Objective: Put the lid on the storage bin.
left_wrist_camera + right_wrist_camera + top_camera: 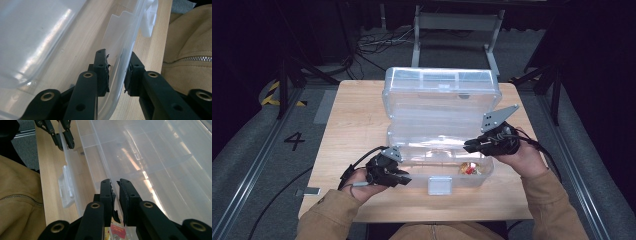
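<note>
Box: a clear plastic organiser box sits at the centre of the wooden surface, its lid swung up and back toward the top of the high view, so the tray lies open toward the person.

Left tool: at the lower left of the high view, the left tool has its jaws astride the tray's near wall; the left gripper view shows one pad inside the wall and one outside, close to the plastic. They look pressed on it, which I judge to be a steadying grip so the light box does not slide.

Right tool: at the centre right of the high view, the right tool reaches over the tray's right end. In the right gripper view its jaws stand nearly together, a thin slit between them and nothing visibly held.

Contents: small red and yellow things lie in the tray's lower right compartment, just below the right tool; what they are is too small to tell. The tool's place over them suggests that compartment is being worked on.

Latch: a white latch hangs loose at the middle of the tray's front wall, at the lower centre of the high view, as fits an open lid.

Sleeves: tan sleeves enter from the bottom edge, both hands flanking the box.
</note>
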{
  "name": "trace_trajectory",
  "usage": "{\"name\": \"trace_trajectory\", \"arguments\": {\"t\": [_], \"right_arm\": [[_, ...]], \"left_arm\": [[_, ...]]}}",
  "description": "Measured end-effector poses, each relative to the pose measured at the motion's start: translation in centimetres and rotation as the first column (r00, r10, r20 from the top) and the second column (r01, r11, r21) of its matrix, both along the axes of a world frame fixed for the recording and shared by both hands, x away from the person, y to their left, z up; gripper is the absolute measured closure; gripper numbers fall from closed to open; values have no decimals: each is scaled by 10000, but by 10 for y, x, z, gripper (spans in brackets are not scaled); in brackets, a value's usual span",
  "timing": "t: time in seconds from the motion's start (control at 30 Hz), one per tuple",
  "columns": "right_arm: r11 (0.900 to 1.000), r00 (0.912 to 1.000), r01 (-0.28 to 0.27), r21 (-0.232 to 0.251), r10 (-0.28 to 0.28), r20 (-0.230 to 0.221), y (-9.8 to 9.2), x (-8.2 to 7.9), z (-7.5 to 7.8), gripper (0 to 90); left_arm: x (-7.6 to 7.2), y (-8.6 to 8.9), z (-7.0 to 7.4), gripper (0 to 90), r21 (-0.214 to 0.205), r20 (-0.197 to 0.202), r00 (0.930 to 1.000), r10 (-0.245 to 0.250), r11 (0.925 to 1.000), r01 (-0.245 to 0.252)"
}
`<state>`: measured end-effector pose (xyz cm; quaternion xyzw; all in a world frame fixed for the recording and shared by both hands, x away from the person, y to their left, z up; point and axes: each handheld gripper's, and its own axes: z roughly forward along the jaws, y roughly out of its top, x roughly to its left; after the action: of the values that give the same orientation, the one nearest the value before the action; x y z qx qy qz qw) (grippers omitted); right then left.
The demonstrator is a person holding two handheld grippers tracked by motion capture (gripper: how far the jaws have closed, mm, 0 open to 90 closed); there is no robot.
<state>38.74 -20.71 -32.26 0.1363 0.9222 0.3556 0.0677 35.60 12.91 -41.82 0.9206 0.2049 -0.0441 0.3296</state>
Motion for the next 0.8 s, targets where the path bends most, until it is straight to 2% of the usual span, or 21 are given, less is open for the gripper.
{"name": "trace_trajectory", "arguments": {"t": [0.33,0.53,0.63,0.67,0.8], "right_arm": [[9999,9999,-106,-38,106,-17,0,-1,-2,817],[9999,9999,-127,-10,127,-4,-1,-1,-2,819],[9999,9999,-149,19,149,-40,-1,-1,-2,819],[9999,9999,-153,26,153,-57,-1,-1,-2,819],[9999,9998,-157,27,157,-77,-1,-1,-2,819]], "left_arm": [[0,0,0,749,3,9,10000,-10,10000,10],[0,-2,3,722,250,-119,9999,44,9997,-41],[-1,0,8,707,139,-149,9999,26,9999,-24],[-2,3,12,708,-172,-102,9999,87,9998,-89],[-3,9,22,724,-460,-6,9999,144,9988,-144]]}}
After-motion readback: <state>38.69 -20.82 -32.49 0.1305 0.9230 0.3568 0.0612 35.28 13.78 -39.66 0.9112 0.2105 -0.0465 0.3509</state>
